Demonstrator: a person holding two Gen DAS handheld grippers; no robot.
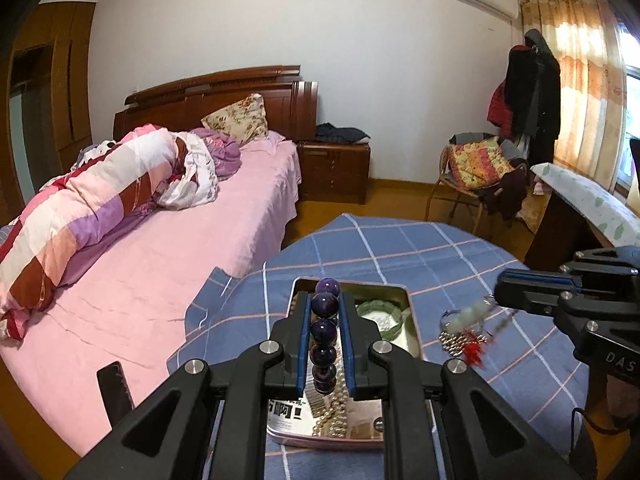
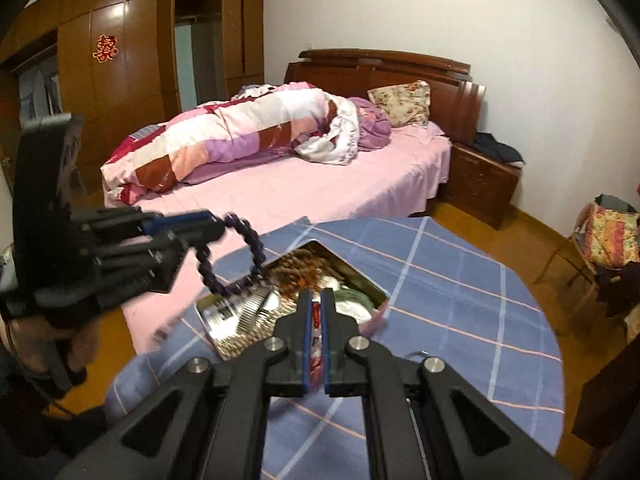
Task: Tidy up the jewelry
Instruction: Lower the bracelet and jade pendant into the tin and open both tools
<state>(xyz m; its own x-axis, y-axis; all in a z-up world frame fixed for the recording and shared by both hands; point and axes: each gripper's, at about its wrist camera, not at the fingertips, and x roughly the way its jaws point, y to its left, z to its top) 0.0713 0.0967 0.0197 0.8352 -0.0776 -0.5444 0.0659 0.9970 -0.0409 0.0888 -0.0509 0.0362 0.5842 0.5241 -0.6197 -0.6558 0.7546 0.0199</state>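
A bed (image 1: 224, 208) with a pink sheet and a rolled patchwork quilt (image 1: 92, 200) fills the left and centre of the left wrist view. Below it, at lower centre, a round table under a blue checked tablecloth (image 1: 460, 264) carries an open metal tin (image 1: 414, 320).

The left gripper (image 1: 325, 308), rising from the bottom edge of its own view, has its jaws closed on a bracelet of dark purple beads (image 1: 324, 330); the beads run in a line between the blue pads, directly above the tin. In the right wrist view this bracelet hangs as a loop at centre left, its lowest beads just above the tin's near left corner.

The right gripper (image 2: 316, 300), at lower centre of its view, is nearly closed on something red and white, too blurred there to name. In the left wrist view, at the right edge, it holds up a string of pale green beads with a red tassel (image 1: 470, 336), blurred, beside the tin over the cloth.

Inside the tin lie a green bangle (image 1: 382, 318), a strand of pearl-like beads (image 1: 338, 408) and, towards its far corner in the right wrist view, a heap of brown beads (image 2: 304, 268).
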